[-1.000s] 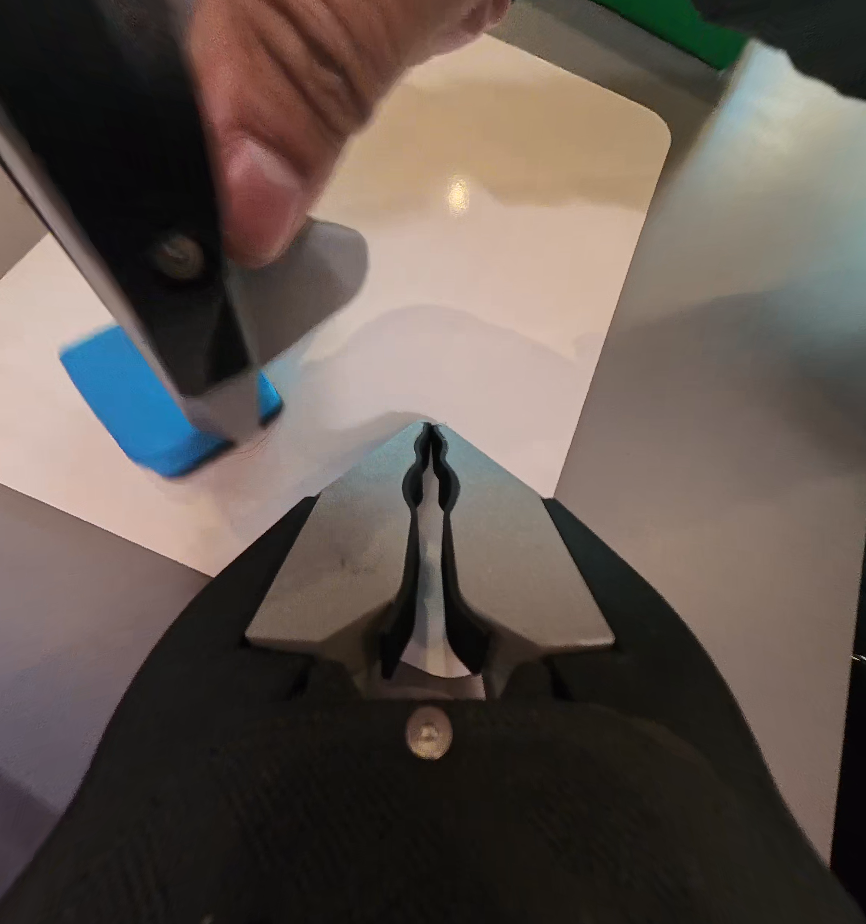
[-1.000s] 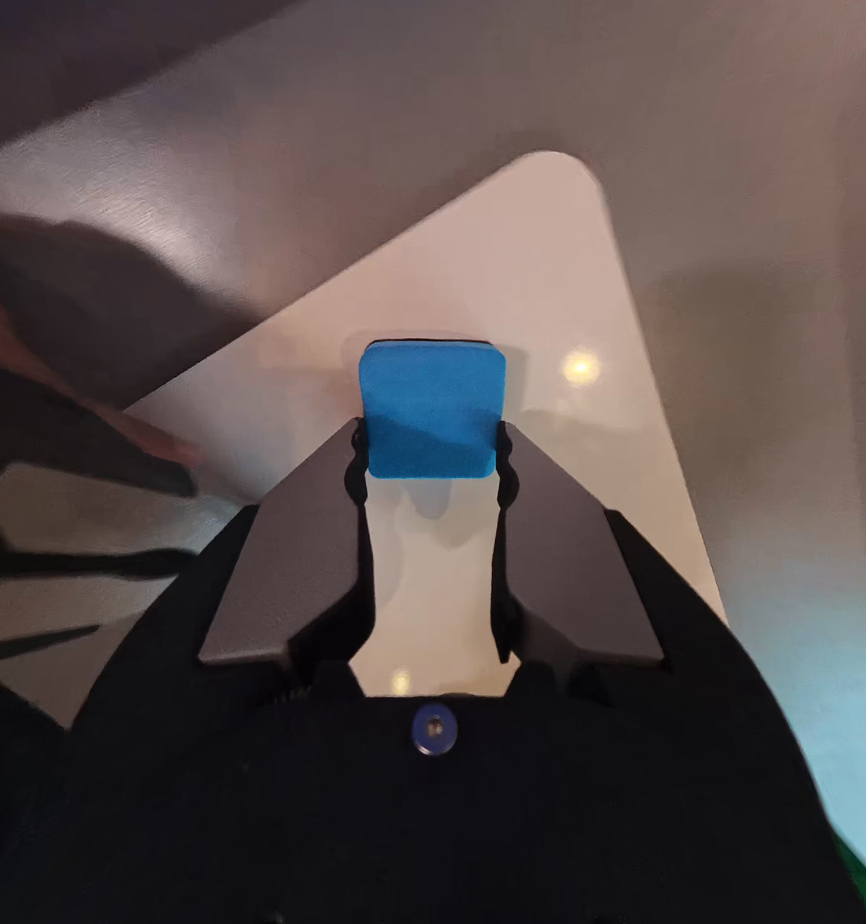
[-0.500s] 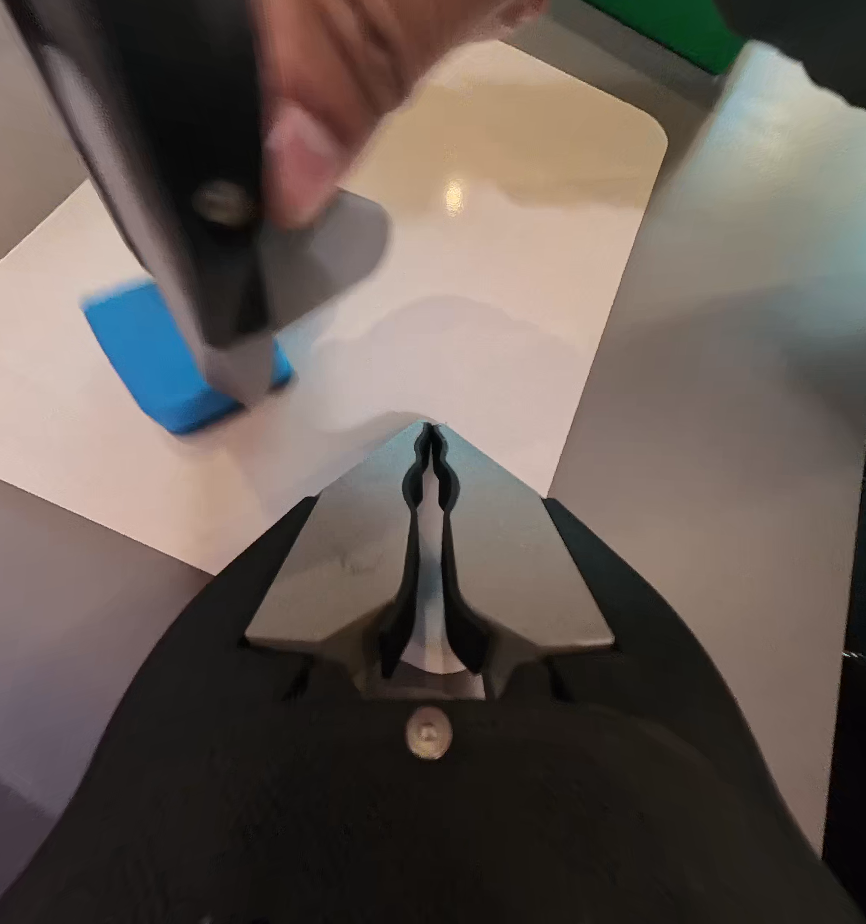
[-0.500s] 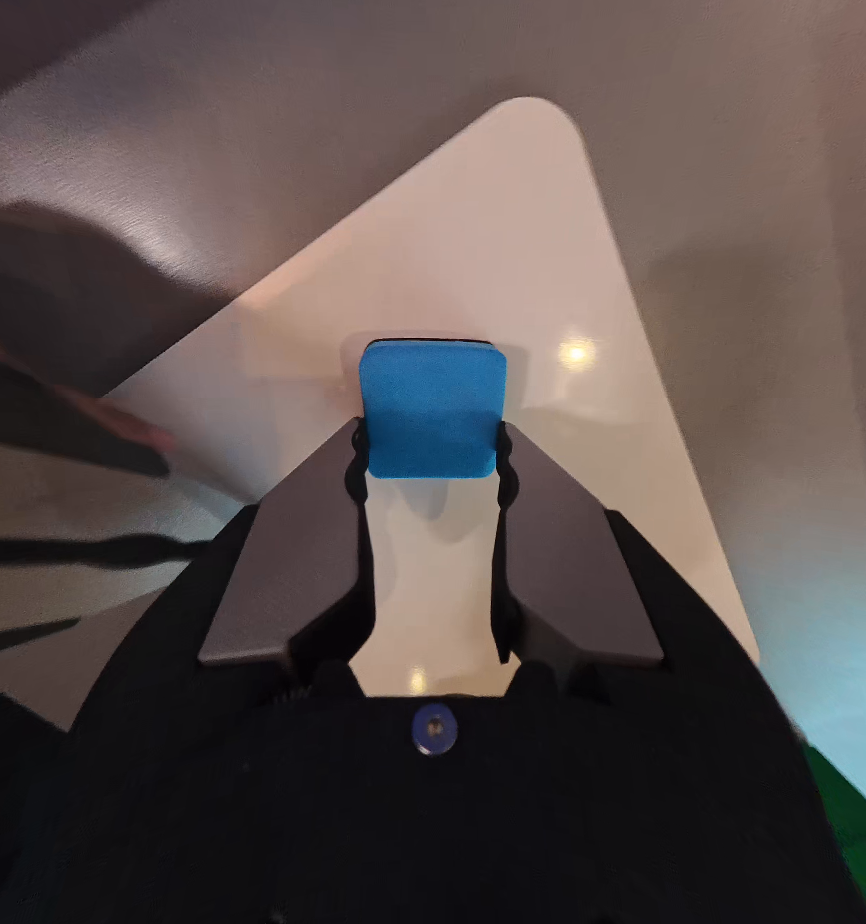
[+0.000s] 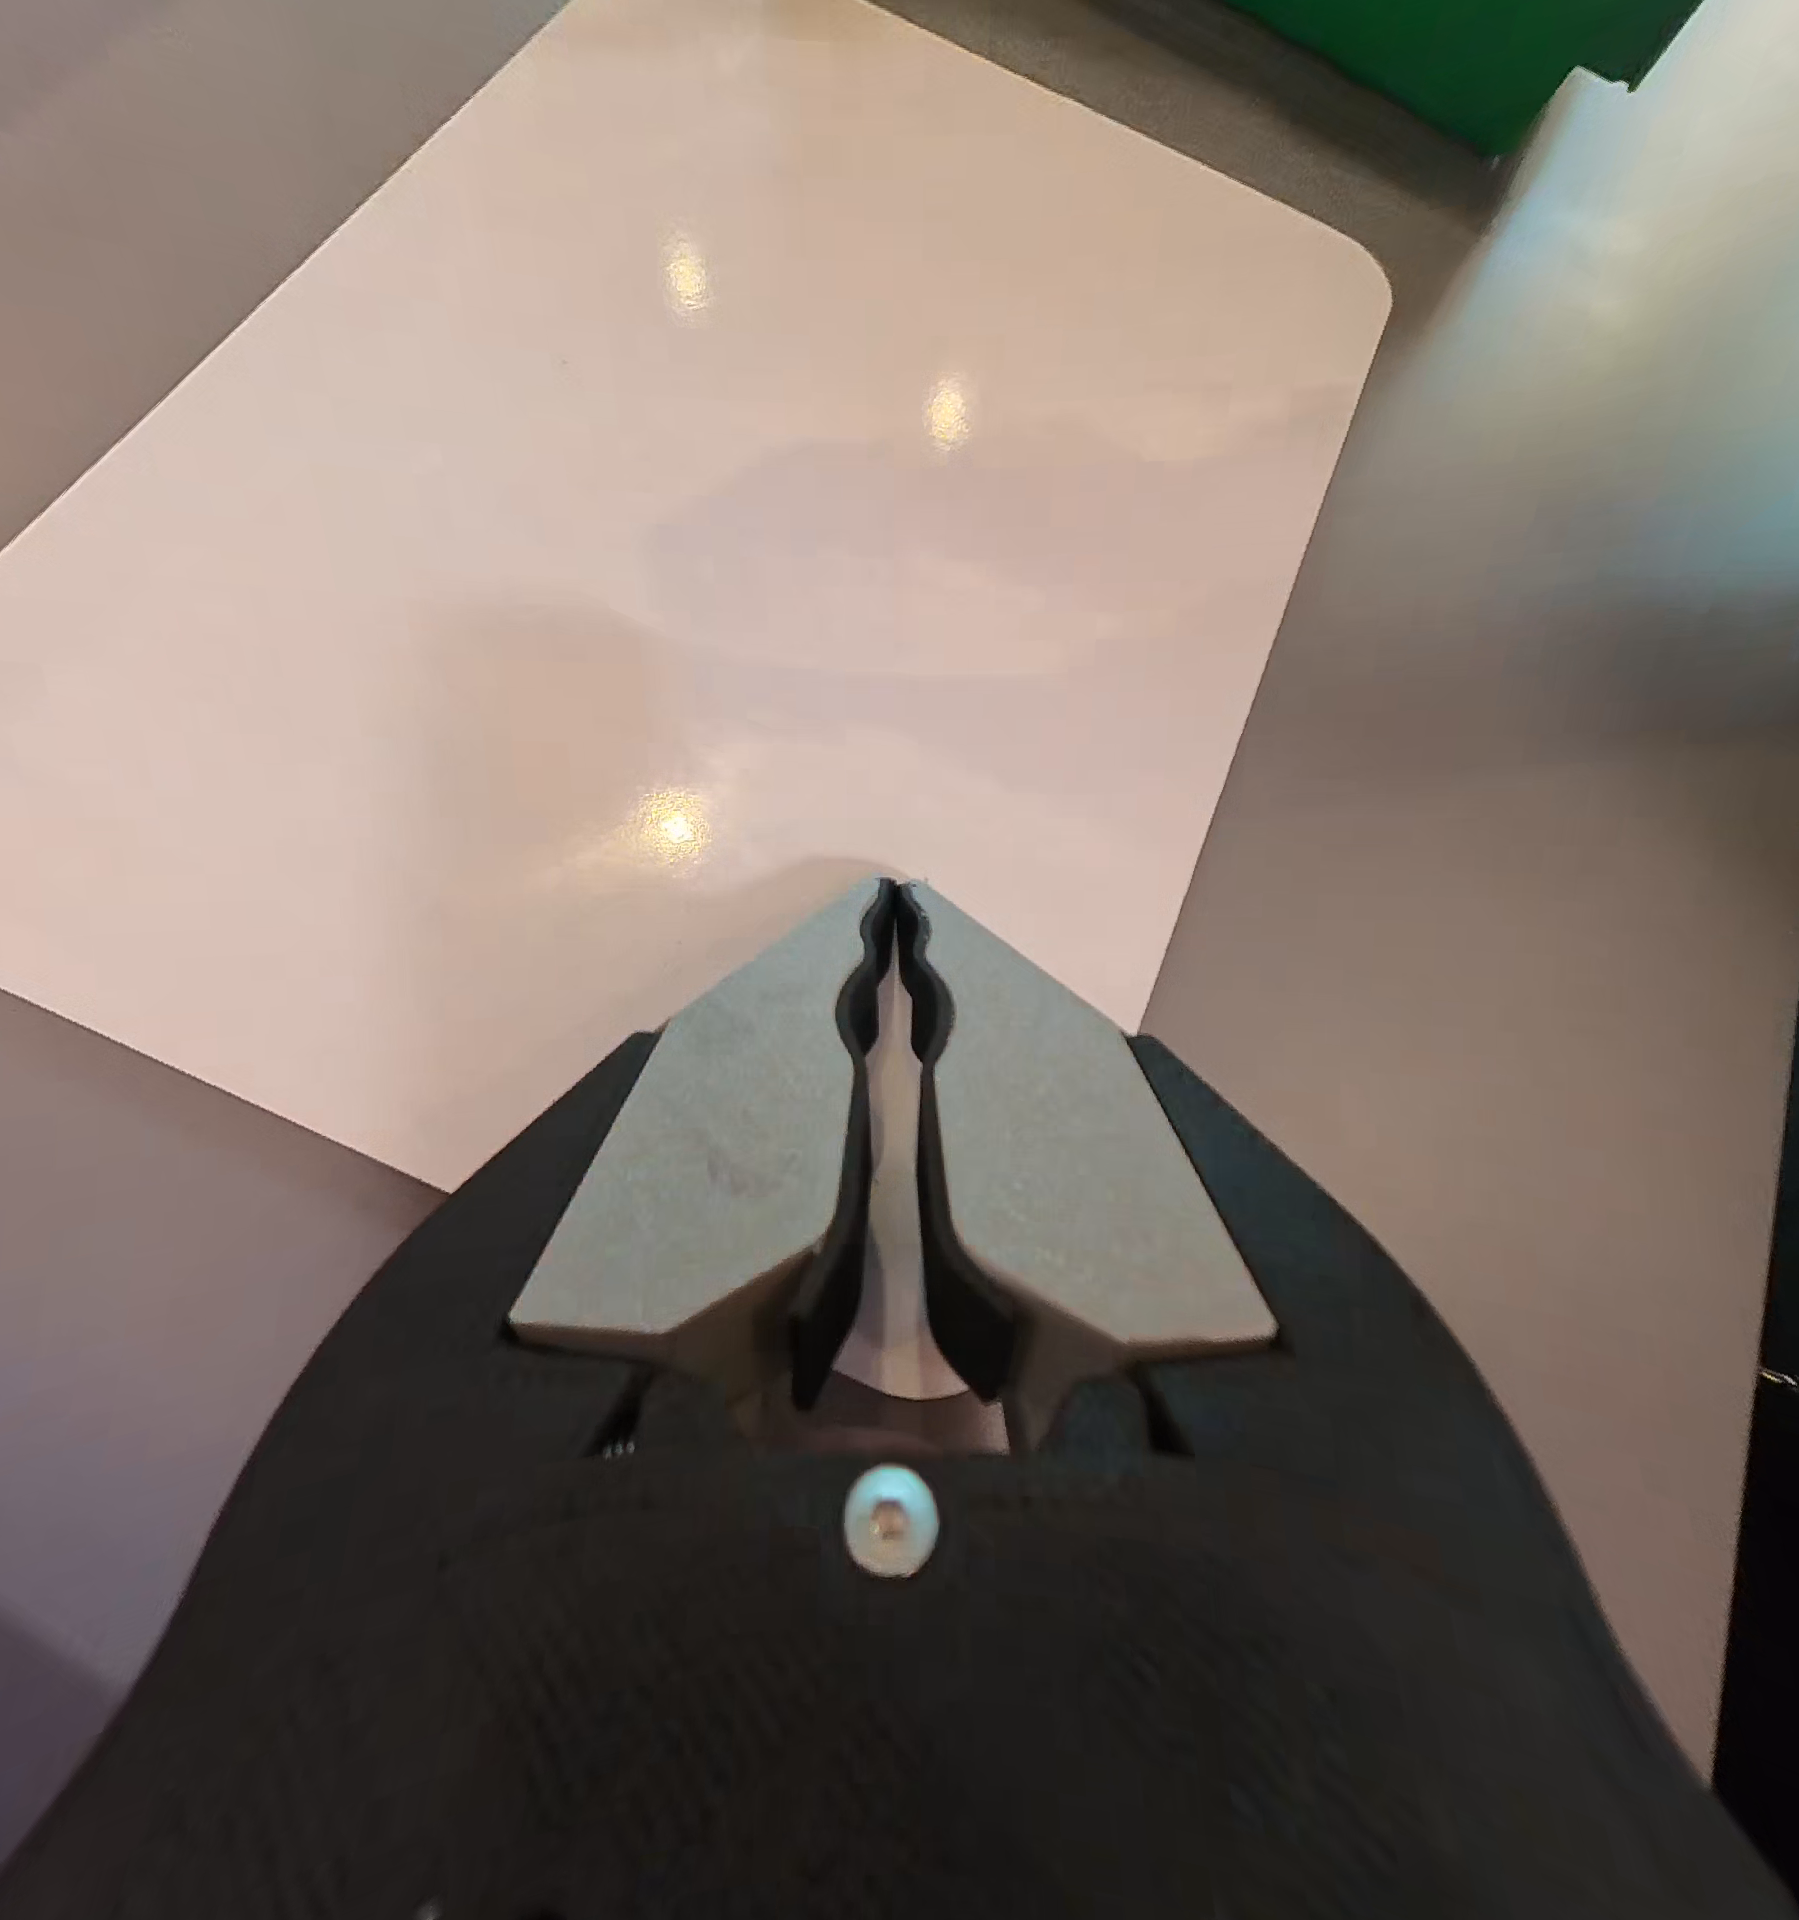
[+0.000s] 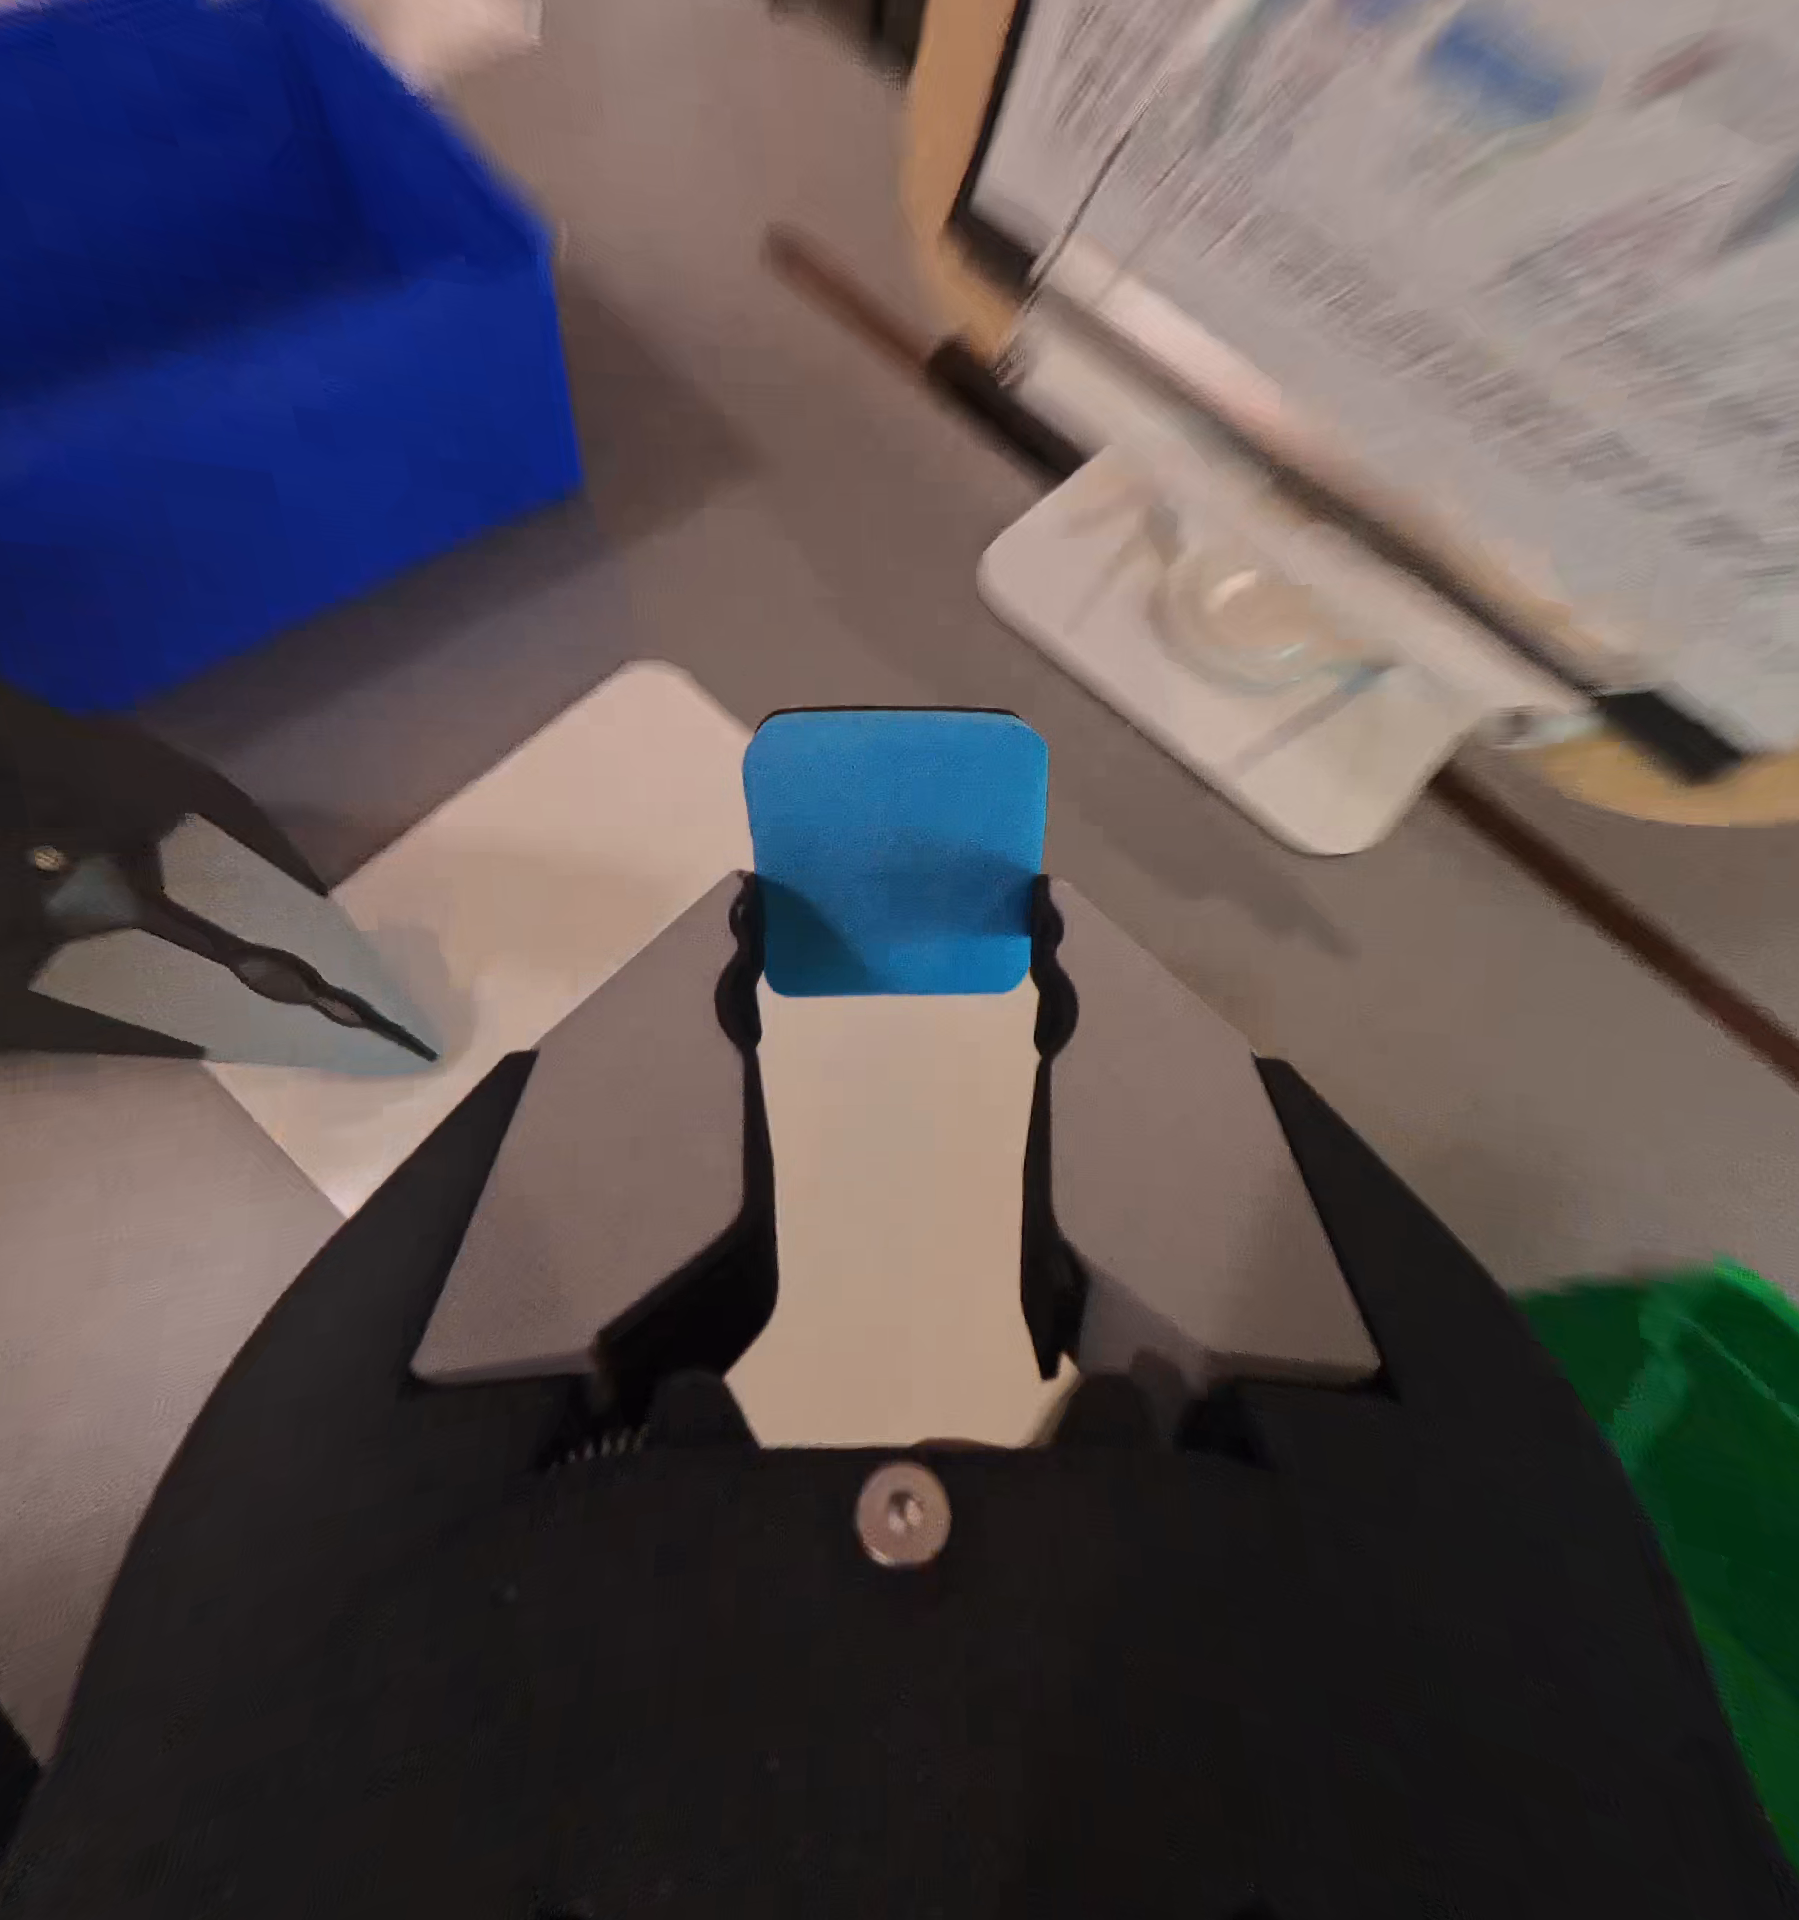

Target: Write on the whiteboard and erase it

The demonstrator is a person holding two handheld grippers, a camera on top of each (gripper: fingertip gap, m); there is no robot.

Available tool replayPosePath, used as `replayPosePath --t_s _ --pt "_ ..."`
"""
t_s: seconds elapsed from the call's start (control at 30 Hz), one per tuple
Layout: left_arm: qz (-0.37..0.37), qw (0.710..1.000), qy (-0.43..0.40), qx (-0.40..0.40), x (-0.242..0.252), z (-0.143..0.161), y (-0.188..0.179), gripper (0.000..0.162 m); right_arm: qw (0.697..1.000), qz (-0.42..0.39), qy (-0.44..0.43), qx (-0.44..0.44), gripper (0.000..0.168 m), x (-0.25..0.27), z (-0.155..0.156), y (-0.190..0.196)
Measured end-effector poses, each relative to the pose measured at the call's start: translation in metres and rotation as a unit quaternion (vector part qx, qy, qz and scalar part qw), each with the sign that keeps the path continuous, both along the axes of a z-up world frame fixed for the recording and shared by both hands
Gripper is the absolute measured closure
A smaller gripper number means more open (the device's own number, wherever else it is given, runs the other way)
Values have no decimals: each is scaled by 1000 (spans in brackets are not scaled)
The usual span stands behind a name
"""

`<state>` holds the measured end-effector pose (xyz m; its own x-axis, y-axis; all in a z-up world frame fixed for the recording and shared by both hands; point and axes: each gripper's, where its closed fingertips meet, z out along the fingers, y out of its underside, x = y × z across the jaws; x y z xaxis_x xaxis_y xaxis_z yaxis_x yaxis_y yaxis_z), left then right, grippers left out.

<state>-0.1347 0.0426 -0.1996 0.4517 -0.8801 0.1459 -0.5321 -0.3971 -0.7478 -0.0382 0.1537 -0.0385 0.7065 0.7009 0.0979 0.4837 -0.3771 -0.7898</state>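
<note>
The whiteboard [image 5: 666, 499] is a blank white sheet lying flat on the grey table; no marks show on it. It also shows in the right wrist view [image 6: 562, 883]. My left gripper [image 5: 897, 889] is shut and empty, its tips over the board's near right corner. It also shows at the left of the right wrist view [image 6: 427, 1055]. My right gripper [image 6: 893, 914] is shut on the blue eraser [image 6: 895, 842], a square pad with a dark underside, held above the board. No marker is in view.
The grey table [image 5: 1497, 831] runs to an edge at the right. A blue bin [image 6: 230, 332] stands at the far left. A white tray with a clear dish [image 6: 1238, 634] lies at the far right. A green box [image 6: 1726, 1507] is close at the right. Spacing between my two grippers at the tips: around 20 cm.
My right gripper has lifted the eraser off the board and tilted up, leaving the left wrist view. My left gripper has stayed shut over the board's corner.
</note>
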Motion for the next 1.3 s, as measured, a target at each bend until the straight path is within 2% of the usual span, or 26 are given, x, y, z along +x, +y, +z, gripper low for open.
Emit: replayPosePath --t_s 0.07,0.1,0.2,0.37,0.53,0.57,0.63,0.7,0.77,0.87,0.97,1.1,1.2,1.3 --pt "0 1000 1 1 0 0 0 162 996 -51 24 62 120 51 47 -9" --pt "0 1000 2 3 0 0 0 162 993 -84 21 82 120 82 61 -12" --pt "0 1000 9 15 0 0 0 162 980 -177 2 93 119 175 63 -18" --pt "-1 1000 8 14 0 0 0 162 963 -269 -26 -8 118 283 -18 -23" --pt "-1 1000 5 9 0 0 0 162 942 -322 -60 -77 118 331 -77 -24" --pt "-1 1000 4 8 0 0 -1 162 941 -316 -47 -110 118 328 -89 -26" --pt "-1 1000 3 6 0 0 -1 162 934 -309 -39 -174 103 324 -111 -36" --pt "-1 1000 2 5 0 0 -1 162 922 -333 -62 -187 92 333 -119 -42" --pt "0 1000 2 4 0 0 -1 162 924 -346 -55 -155 79 333 -107 -40" --pt "0 1000 1 3 0 0 -1 162 945 -323 -5 -58 83 306 -56 -36" --pt "-1 1000 0 1 0 0 -1 162 964 -264 39 10 83 258 -7 -43" --pt "-4 1000 -1 0 0 0 -2 162 983 -145 96 66 80 168 35 -58" --pt "-1 1000 -3 7 0 2 -1 162 983 -43 154 92 80 87 35 -69" --pt "9 999 -48 16 4 16 3 148 984 -11 145 104 80 34 -3 -58"
